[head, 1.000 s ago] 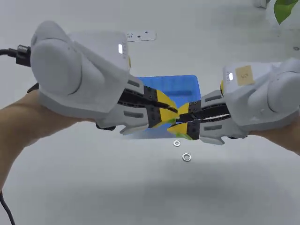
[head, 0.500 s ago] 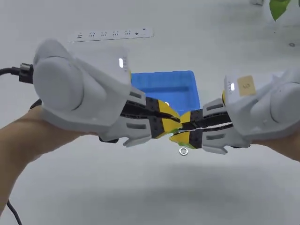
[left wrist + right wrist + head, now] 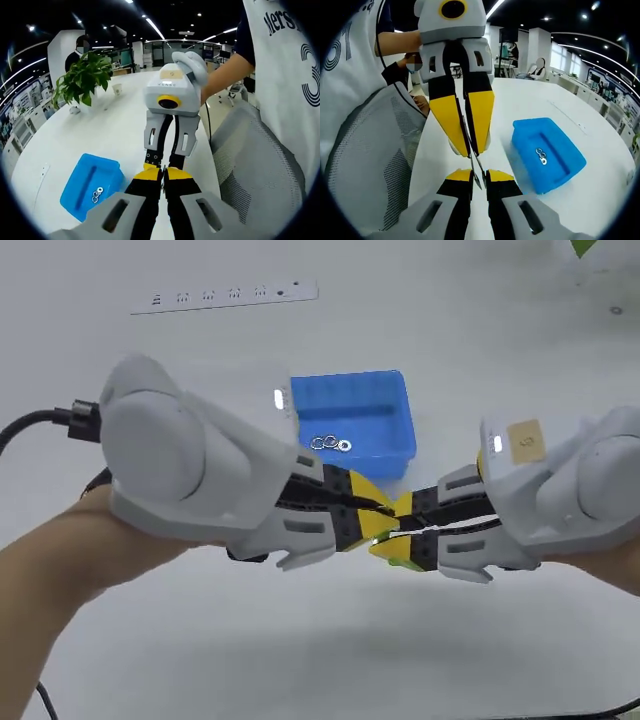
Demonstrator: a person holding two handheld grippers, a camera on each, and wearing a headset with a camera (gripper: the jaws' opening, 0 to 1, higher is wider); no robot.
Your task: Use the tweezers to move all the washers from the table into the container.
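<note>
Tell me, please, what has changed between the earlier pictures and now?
Mainly the head camera shifted: the blue container now sits clear beyond the grippers, showing three washers inside. Whether the two washers seen on the table earlier were moved, I cannot tell. Unchanged: the left gripper and right gripper stay tip to tip, jaws closed on the tweezers.

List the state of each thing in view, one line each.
left tool: shut on tweezers
right tool: jaws nearly together around the tweezers' end; grip unclear
tweezers: off the table, spanning both tools
container: upright on the table, open top
washers: three, lying flat inside the container
</note>
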